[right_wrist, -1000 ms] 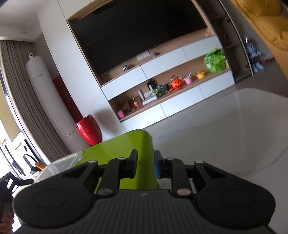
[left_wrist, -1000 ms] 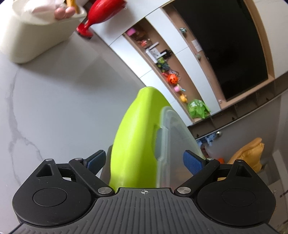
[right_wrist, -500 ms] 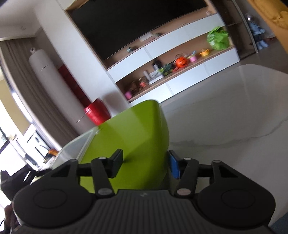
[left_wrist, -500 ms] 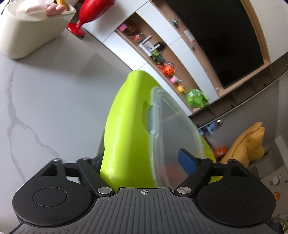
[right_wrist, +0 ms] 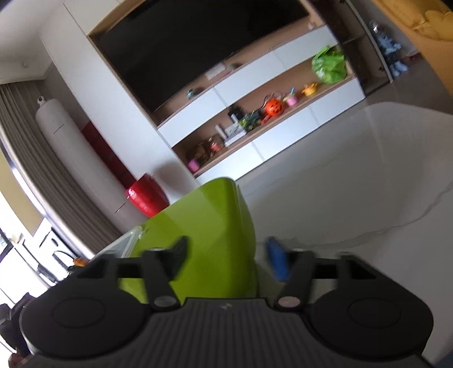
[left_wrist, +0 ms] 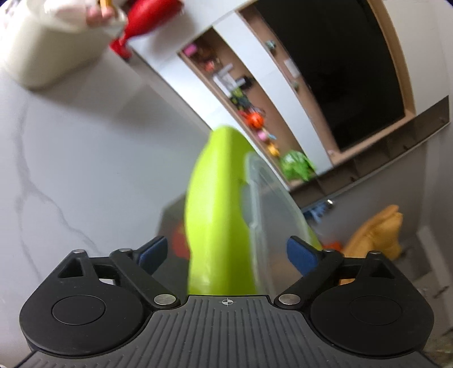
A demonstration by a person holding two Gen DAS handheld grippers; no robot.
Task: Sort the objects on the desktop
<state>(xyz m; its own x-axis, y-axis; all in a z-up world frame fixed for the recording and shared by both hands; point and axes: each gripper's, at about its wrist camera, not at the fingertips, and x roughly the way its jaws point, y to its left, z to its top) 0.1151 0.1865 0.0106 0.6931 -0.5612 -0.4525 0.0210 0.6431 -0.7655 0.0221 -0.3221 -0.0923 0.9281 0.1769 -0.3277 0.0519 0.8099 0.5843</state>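
Note:
A lime-green storage box with a clear plastic lid rests on the white marble table. My left gripper straddles one end of it. Its jaws are opening, and both blue pads stand clear of the box's sides. In the right wrist view the same green box fills the space before my right gripper. Those jaws are opening too, blurred, with the box's wall between them and neither pad pressing on it.
A cream bin holding several small items stands at the table's far left corner, beside a red vase on the floor. To the right of the box lies bare marble table. Beyond are a shelf unit and a dark television.
Both grippers let go of the green box: the right jaws went from pinching its wall to wide apart, and the left jaws squeezed in, then spread again. Both views pulled back slightly.

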